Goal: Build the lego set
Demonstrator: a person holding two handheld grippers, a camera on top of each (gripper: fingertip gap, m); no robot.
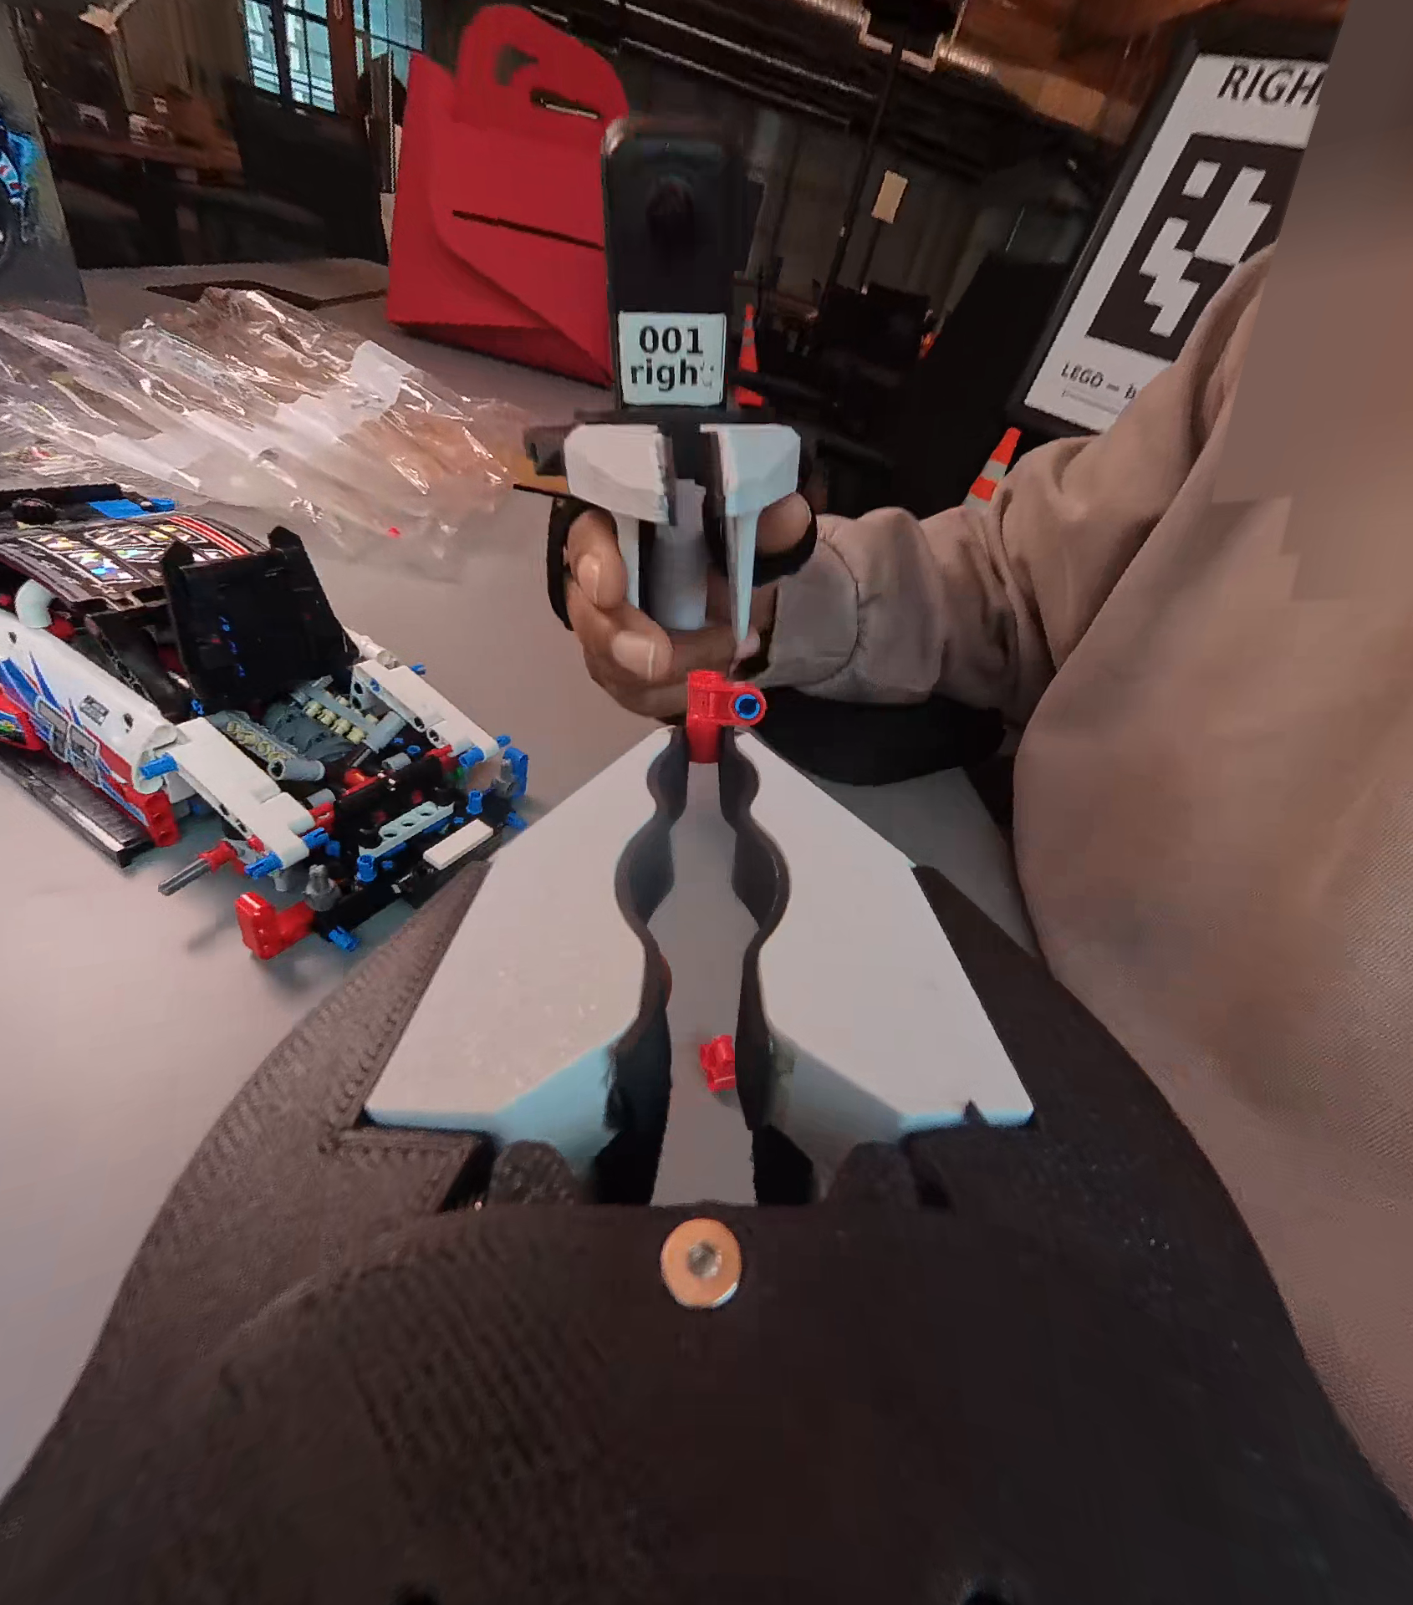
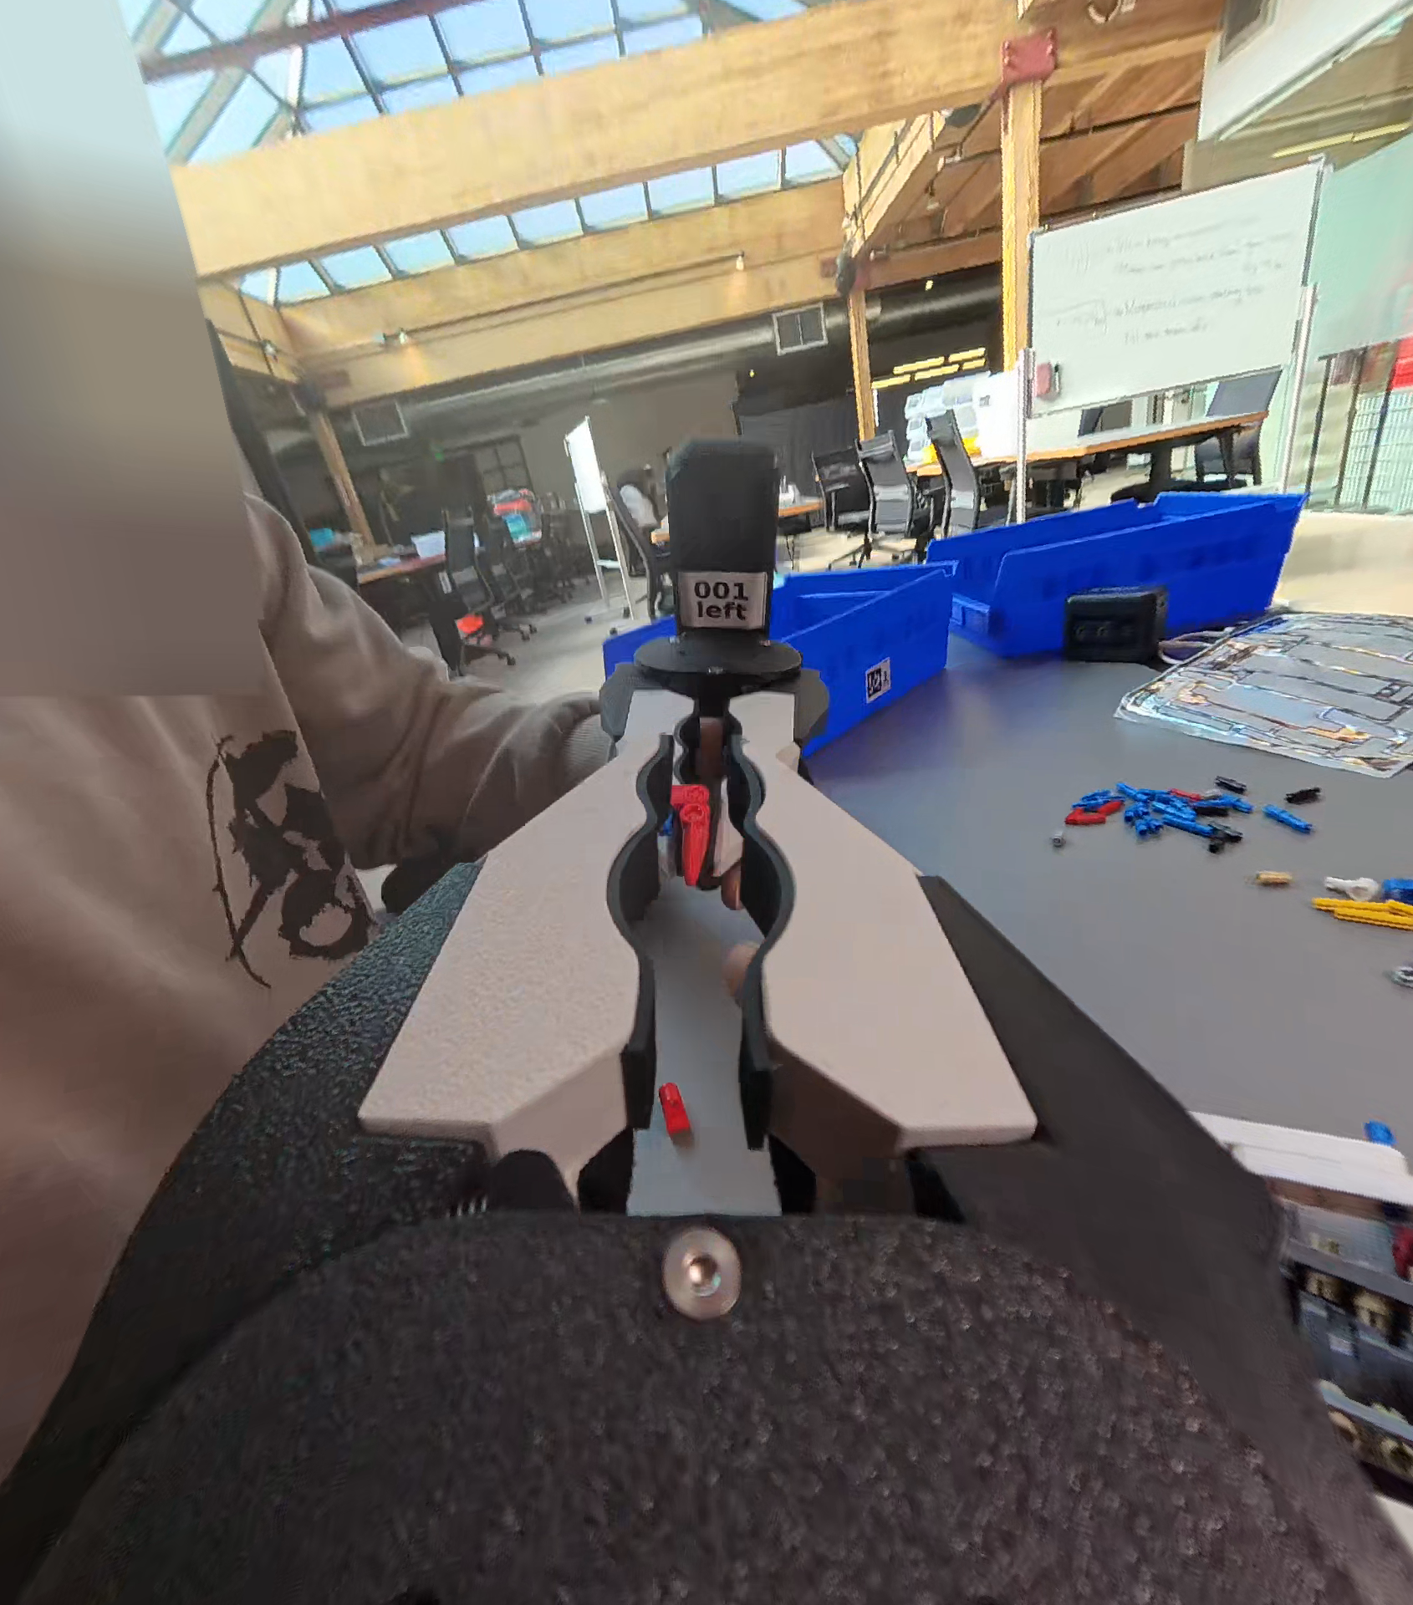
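My left gripper [image 1: 703,738] is shut on a small red connector [image 1: 707,708] that has a blue pin [image 1: 745,705] in its side, and holds it above the grey table. My right gripper [image 1: 690,625] points down at it from the far side, one fingertip just above the pin. In the right wrist view my right gripper [image 2: 700,747] has its fingers a narrow gap apart with nothing between the tips. The red connector [image 2: 690,829] shows through that gap. A partly built red, white and blue car model [image 1: 190,695] lies on the table to the left.
A loose red L-shaped piece [image 1: 273,922] lies by the car. Empty plastic bags [image 1: 234,408] and a red carton [image 1: 503,217] lie behind. To the right are loose small parts [image 2: 1172,812], yellow and blue parts [image 2: 1389,912], blue bins [image 2: 1120,564] and a sticker sheet [image 2: 1311,686]. About 5 centimeters separates my left fingertips from my right.
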